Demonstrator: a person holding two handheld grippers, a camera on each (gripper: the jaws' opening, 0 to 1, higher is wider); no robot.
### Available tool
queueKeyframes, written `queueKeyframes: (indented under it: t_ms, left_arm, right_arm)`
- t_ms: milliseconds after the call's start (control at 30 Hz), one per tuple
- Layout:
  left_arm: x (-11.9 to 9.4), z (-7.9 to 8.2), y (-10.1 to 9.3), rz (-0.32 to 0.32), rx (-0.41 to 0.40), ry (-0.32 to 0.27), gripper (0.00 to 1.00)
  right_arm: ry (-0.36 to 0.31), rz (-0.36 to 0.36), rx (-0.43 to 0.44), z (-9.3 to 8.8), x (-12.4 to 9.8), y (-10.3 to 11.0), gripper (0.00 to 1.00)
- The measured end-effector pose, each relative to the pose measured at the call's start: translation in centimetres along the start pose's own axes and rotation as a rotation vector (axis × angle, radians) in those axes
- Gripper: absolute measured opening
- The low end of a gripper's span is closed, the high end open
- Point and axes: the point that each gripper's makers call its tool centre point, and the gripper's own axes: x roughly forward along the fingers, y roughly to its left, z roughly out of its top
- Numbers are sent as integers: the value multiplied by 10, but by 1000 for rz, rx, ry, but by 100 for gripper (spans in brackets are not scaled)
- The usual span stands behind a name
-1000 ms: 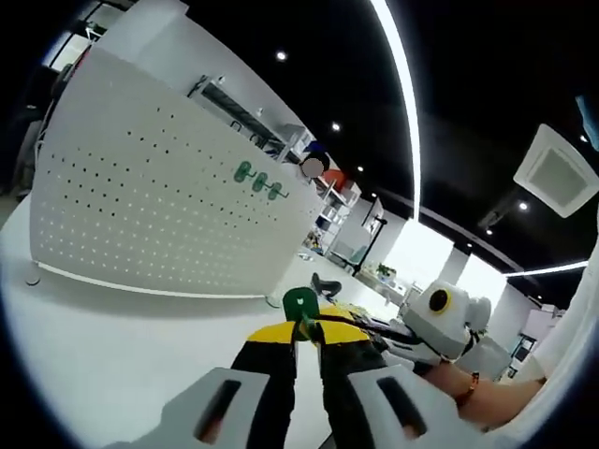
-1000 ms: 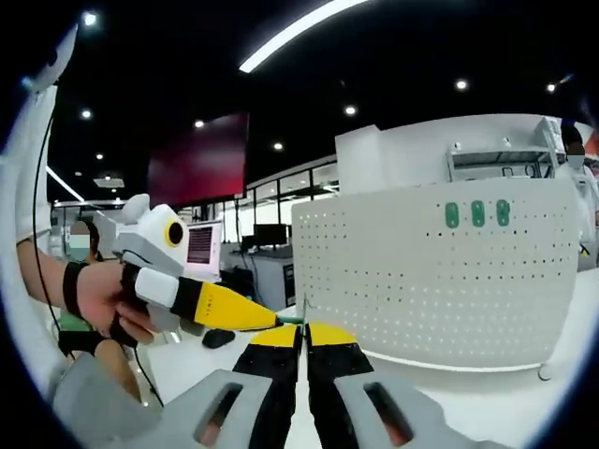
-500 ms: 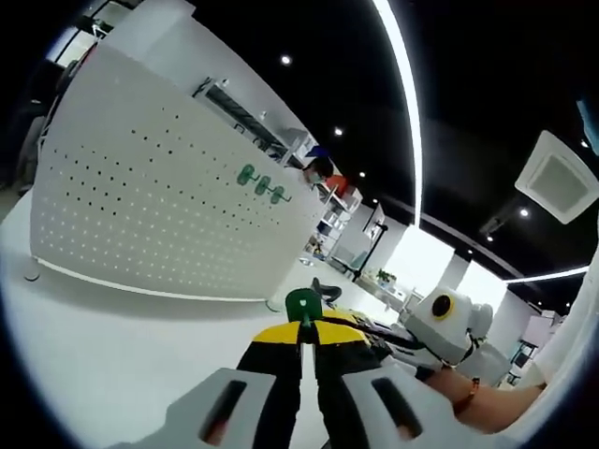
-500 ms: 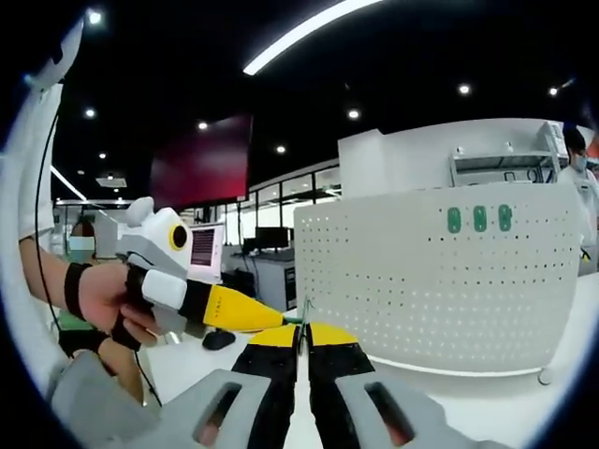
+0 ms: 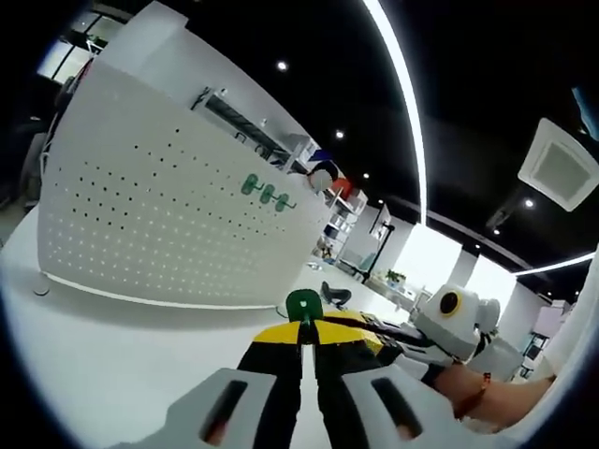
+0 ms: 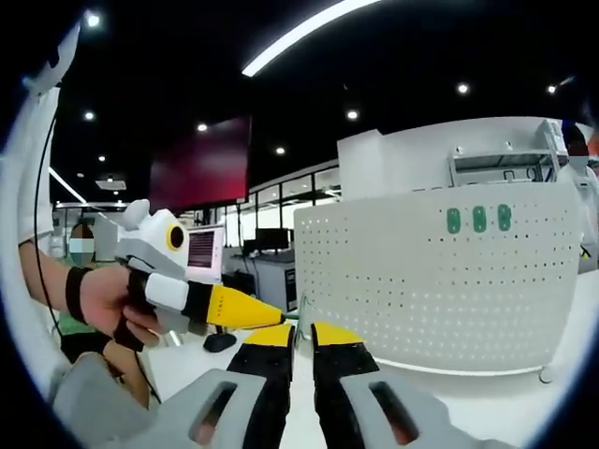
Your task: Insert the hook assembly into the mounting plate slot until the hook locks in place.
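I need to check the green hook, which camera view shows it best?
The left gripper view: the green hook stands clear above that gripper's closed fingers. The right gripper view gives a thin green sliver.

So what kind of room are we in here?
Probably an open-plan office or lab: a white pegboard panel stands on a white table, with computer monitors, a dark wall screen and strip ceiling lights behind.
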Motion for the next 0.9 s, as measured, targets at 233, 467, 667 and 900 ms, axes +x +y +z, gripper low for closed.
queueKeyframes:
  t_ms: [233,467,667,900]
  left_arm:
    - [2,4,1,23,35,-1,3]
    - [11,10,-1,52,77,-20,3]
    - [18,14,-3,76,113,-33,3]
    - [26,19,-3,109,151,-47,3]
  right_arm:
    - [12,-8,-5,0,-6,-6,8]
    - [28,-29,-5,-1,-18,-17,10]
    - [34,-29,-5,-3,-28,-23,10]
    - [40,-24,-2,-4,-36,-29,11]
